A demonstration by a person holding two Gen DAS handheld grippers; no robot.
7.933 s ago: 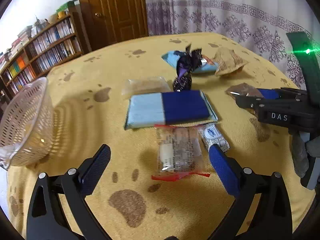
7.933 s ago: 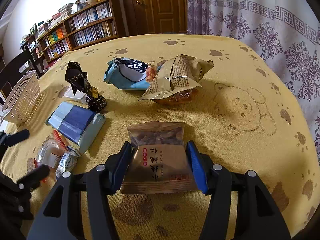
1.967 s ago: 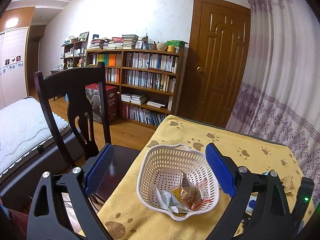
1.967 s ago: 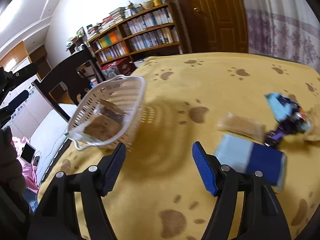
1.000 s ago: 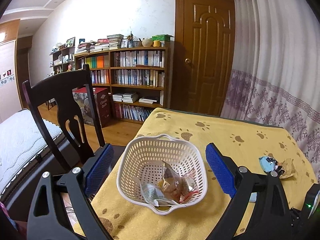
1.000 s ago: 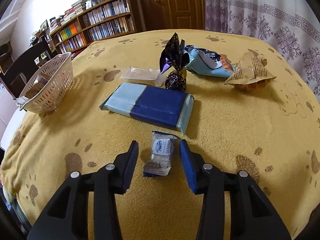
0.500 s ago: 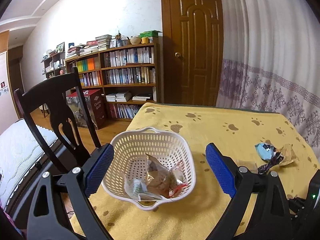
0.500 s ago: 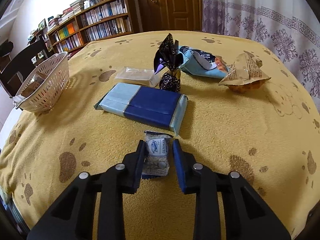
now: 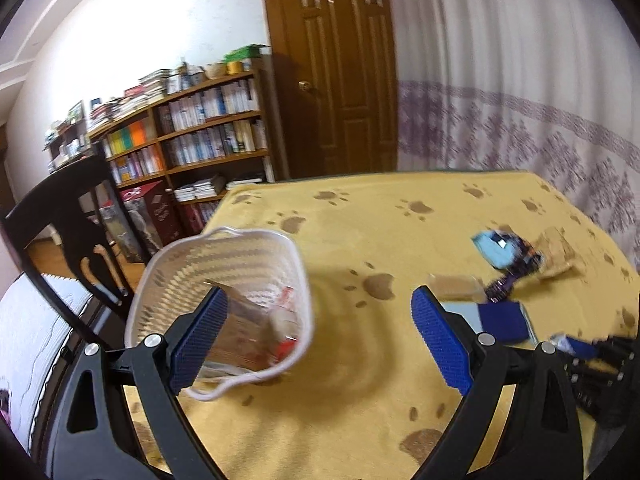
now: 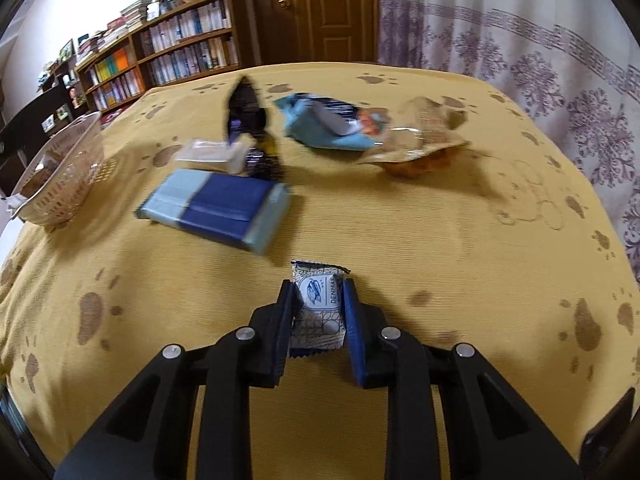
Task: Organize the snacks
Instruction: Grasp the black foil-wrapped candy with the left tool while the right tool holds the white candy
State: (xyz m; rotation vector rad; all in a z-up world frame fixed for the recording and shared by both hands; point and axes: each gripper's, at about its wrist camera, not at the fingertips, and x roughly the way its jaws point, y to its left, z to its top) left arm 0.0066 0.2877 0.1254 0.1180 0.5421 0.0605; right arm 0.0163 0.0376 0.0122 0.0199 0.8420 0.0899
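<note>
Small white packet (image 10: 319,305) clamped in right gripper (image 10: 318,308), unseen from left; left gripper (image 9: 316,344) spread beside basket (image 9: 224,264)

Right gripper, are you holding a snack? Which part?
Yes. The right gripper pinches the small white packet by its two long sides. The left gripper is open, holding nothing.

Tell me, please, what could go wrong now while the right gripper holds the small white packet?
The right gripper pinches the small white packet only by its sides, so it may slip during carrying. The white basket sits near the table edge, by the left gripper; a nudge could push it off.
</note>
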